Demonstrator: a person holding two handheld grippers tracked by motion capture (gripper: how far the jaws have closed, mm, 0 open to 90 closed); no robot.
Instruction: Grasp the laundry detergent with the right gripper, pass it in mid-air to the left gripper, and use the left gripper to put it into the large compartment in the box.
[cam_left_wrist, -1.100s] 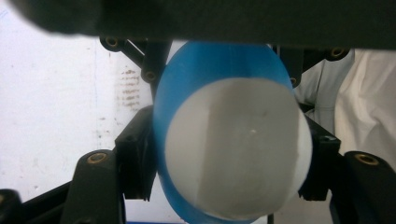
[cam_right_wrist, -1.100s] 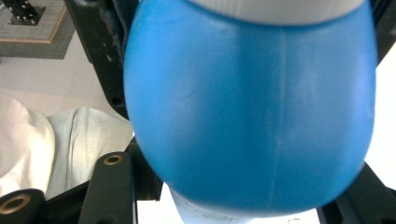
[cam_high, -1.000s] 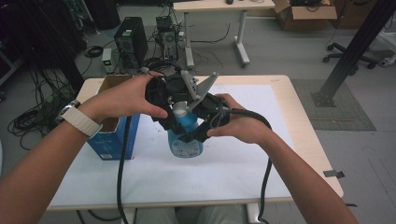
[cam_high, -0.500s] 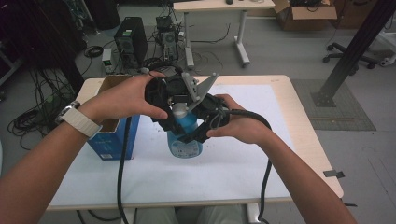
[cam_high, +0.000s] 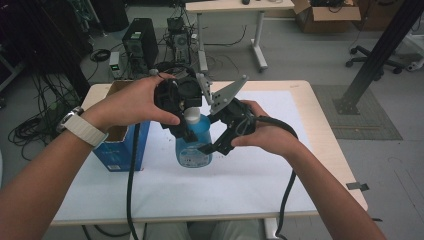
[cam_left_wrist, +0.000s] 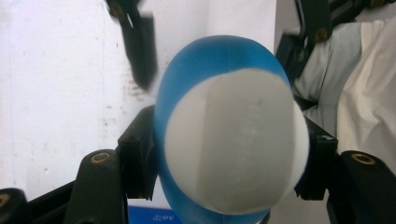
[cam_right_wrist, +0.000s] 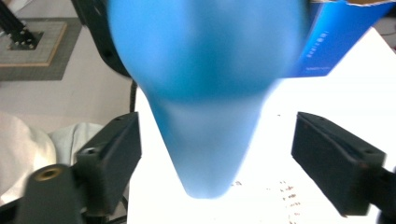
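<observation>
1. A blue bottle (cam_high: 194, 142) with a white cap (cam_high: 192, 115) is held upright over the white-topped counter (cam_high: 250, 180), just beside an open blue box (cam_high: 120, 145).
2. The left hand-held gripper (cam_high: 186, 131) comes from above; in the left gripper view its 2 jaws press on either side of the bottle (cam_left_wrist: 219, 140) just under the cap (cam_left_wrist: 238, 144), gripping it.
3. The right hand-held gripper (cam_high: 212, 145) is at the bottle's right side; in the right gripper view its jaws stand wide apart, the bottle (cam_right_wrist: 205, 93) between them, untouched.
</observation>
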